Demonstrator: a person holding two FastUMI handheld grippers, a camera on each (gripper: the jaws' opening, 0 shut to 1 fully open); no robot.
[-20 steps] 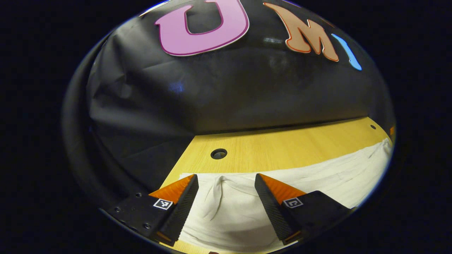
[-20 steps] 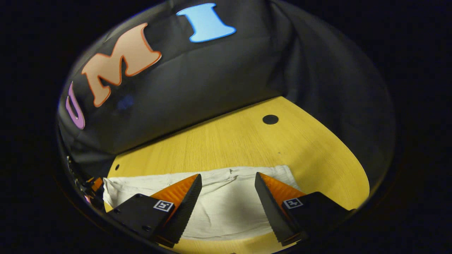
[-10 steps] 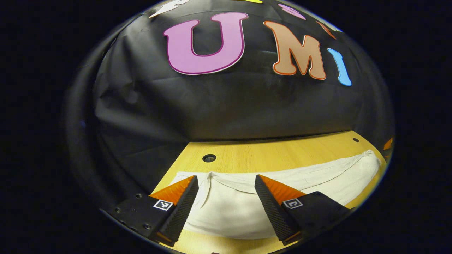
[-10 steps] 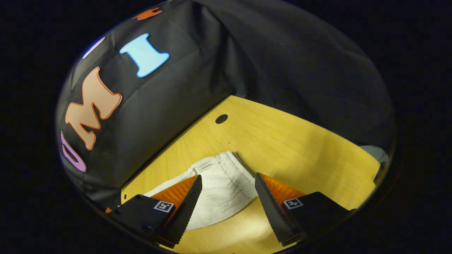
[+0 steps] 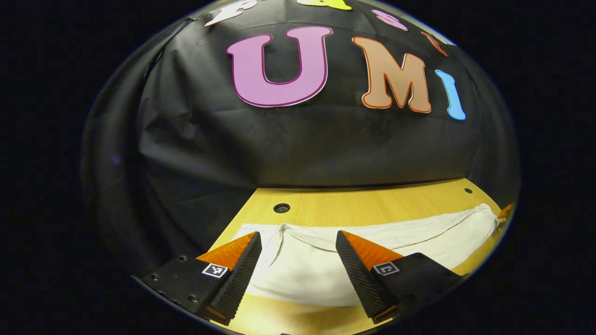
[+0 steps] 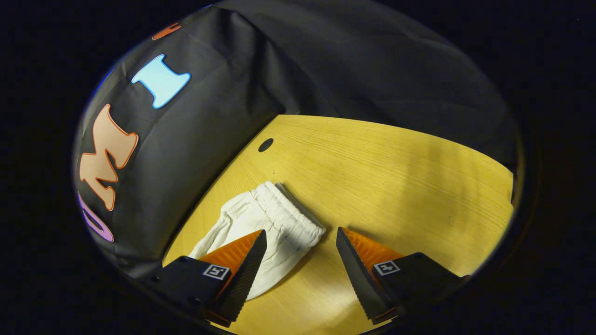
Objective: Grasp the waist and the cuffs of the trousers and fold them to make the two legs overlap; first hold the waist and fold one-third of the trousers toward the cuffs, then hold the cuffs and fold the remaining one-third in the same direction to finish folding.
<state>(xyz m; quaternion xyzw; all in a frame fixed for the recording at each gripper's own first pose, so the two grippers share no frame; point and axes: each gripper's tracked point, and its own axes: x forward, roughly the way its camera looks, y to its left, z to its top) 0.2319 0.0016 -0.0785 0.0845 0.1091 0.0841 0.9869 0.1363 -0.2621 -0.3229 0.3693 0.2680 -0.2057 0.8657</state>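
White trousers [image 5: 307,272] lie flat in a long strip across the yellow wooden table [image 5: 372,204]. In the left gripper view, my left gripper [image 5: 297,235] hovers open over one end of the strip, and cloth shows between its fingers, untouched. The right gripper view shows the gathered elastic waist end [image 6: 286,214] of the trousers [image 6: 242,223]. My right gripper [image 6: 300,231] is open above the waist's near corner, with most of the cloth off to the left of its fingers. Neither gripper holds anything.
The booth's black cloth wall runs close behind the trousers. A round hole [image 5: 281,208] in the tabletop sits just beyond the left end, and another hole [image 6: 266,144] lies beyond the waist. Bare table [image 6: 396,177] stretches to the right of the waist.
Both grippers have drawn back from the trousers. The right gripper swung so the waist end moved from between its fingers toward the left. The cloth lies still.
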